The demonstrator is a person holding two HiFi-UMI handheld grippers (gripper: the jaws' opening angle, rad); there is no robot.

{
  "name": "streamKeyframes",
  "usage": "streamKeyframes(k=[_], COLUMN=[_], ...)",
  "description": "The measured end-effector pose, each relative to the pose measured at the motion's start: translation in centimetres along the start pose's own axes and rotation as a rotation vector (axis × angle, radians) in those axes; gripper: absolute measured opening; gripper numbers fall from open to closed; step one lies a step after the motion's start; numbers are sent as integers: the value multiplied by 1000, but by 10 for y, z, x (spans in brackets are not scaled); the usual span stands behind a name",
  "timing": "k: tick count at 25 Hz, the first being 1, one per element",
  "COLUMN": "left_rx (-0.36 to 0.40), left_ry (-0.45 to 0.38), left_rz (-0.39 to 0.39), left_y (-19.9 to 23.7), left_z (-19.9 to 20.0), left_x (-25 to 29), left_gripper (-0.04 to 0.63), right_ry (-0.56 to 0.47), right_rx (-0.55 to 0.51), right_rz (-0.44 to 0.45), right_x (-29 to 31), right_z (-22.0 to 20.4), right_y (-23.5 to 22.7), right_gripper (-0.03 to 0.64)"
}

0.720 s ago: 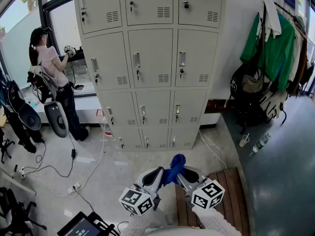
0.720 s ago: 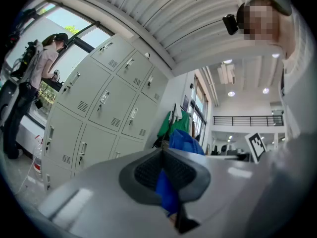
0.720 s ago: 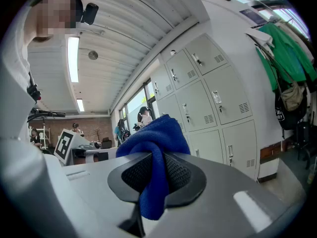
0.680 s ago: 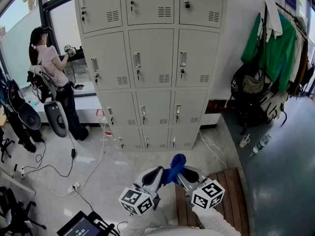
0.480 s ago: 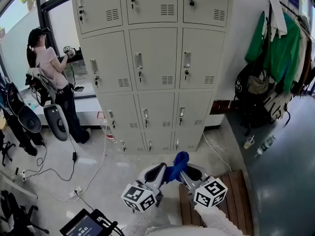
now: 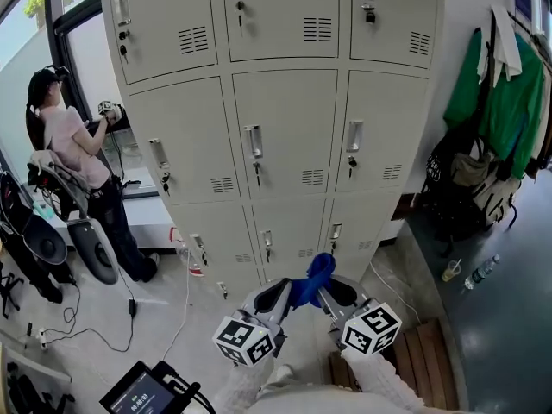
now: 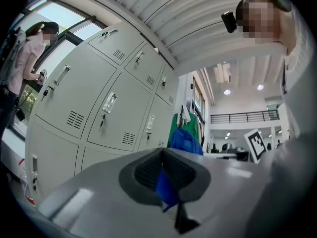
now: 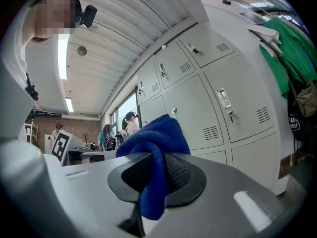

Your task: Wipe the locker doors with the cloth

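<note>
A grey bank of lockers [image 6: 276, 128] fills the head view straight ahead, its doors shut, with handles and keys. A blue cloth [image 6: 310, 279] is bunched between my two grippers, low in the centre and short of the lowest doors. My left gripper [image 6: 274, 298] is shut on one corner of it, a thin blue fold [image 7: 166, 190] pinched between its pads. My right gripper [image 6: 332, 296] is shut on a thicker wad of the cloth [image 8: 153, 143]. The lockers [image 7: 99, 108] stand beyond the jaws in the left gripper view, and the lockers [image 8: 218, 103] likewise in the right gripper view.
A person [image 6: 73, 158] stands at the window to the left, beside a chair [image 6: 86, 244]. Green jackets and bags [image 6: 496, 93] hang at the right. A cup [image 6: 450, 271], a wooden floor mat [image 6: 431, 356], floor cables [image 6: 129, 304] and a screen [image 6: 142, 395] lie around.
The lockers have grown larger and nearer in the head view. Both grippers, still shut on the blue cloth, have come closer to the lower doors.
</note>
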State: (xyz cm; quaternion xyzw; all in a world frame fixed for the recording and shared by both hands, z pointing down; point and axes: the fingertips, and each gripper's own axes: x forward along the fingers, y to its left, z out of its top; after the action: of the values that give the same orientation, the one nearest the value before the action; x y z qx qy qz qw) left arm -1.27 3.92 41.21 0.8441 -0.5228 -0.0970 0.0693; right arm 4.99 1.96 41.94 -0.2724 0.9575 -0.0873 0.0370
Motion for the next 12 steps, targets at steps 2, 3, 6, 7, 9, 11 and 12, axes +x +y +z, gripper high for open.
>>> streamKeyframes(k=[2, 3, 6, 7, 9, 11, 12], left_rx=[6, 9, 5, 0, 1, 32, 57], left_ry=[0, 1, 1, -1, 1, 9, 12], left_rz=[-16, -23, -35, -35, -29, -22, -19], left_y=[24, 34, 60, 68, 83, 92, 96], left_z=[8, 11, 16, 16, 16, 17, 19], left_x=[15, 22, 37, 42, 51, 59, 64], left_gripper=[6, 6, 6, 6, 6, 6, 6], right_ry=[-13, -17, -11, -4, 4, 2, -1], right_rx=[2, 1, -23, -39, -73, -92, -93], right_rz=[-16, -24, -33, -36, -43, -43, -39], right_x=[25, 35, 58, 65, 80, 92, 97], right_z=[4, 6, 8, 9, 12, 15, 16], right_y=[-12, -17, -29, -33, -43, -50, -53], right_gripper=[55, 55, 55, 55, 55, 55, 55])
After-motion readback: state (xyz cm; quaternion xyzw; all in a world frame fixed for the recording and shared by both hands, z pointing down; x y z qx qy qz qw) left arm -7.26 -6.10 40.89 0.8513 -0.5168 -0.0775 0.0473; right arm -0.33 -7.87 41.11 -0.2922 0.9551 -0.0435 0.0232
